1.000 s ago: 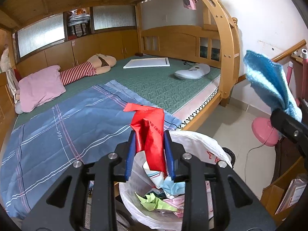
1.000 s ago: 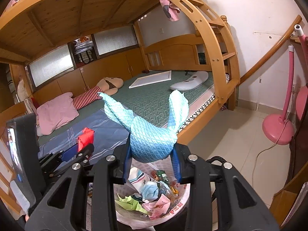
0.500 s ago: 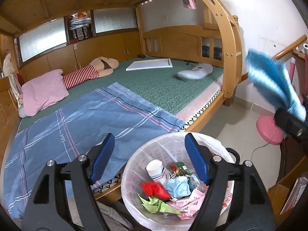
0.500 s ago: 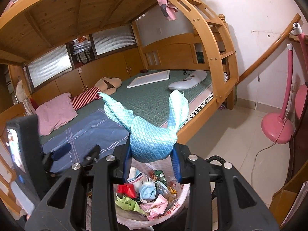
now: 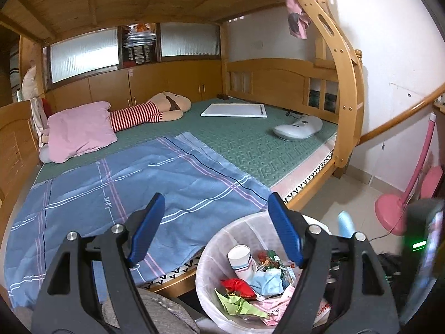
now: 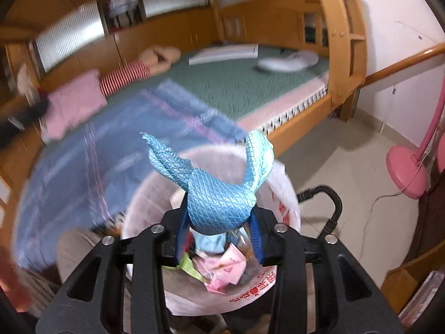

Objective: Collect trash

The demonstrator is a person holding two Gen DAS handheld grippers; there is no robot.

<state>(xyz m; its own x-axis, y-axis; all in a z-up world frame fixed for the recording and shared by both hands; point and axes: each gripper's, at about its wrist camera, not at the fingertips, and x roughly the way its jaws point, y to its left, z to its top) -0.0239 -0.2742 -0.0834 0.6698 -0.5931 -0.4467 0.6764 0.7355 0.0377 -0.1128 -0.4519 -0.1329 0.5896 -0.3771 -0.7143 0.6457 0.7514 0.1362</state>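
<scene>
Trash fills the bottom of the lined bin (image 5: pixel 222 253) at the foot of the bed (image 5: pixel 244 144): we see a paper cup (image 5: pixel 241 258), a red wrapper (image 5: pixel 238 283), a green paper scrap (image 5: pixel 236 304), a pale blue wad (image 5: pixel 267 279) and pink paper (image 5: pixel 274 306) heaped together inside it. Our left gripper (image 5: pixel 216 229) hangs above the near rim with its blue pads (image 5: pixel 283 231) spread wide and nothing between them; the left pad sits over the blue sheet (image 5: pixel 116 183), the right one over the bin's mouth.

Our right gripper (image 6: pixel 218 236) is clamped on a crumpled blue cloth (image 6: pixel 219 197), whose two loose ends stick up and outward like ears. It is poised directly over the bin (image 6: pixel 281 203), with the pink and green scraps visible just below the jaws. The right wrist view is smeared by motion, so we cannot tell finer detail around the bed.

From the left wrist camera, a blurred tip of the cloth (image 5: pixel 345 224) shows beyond the right finger, next to the bin's far rim. On the green mattress lie a pink pillow (image 5: pixel 80 130), a striped plush doll (image 5: pixel 151 111), a white board (image 5: pixel 235 110) and a white device (image 5: pixel 297 127). A pink fan base (image 5: pixel 390 213) stands on the tiled floor to the right.
</scene>
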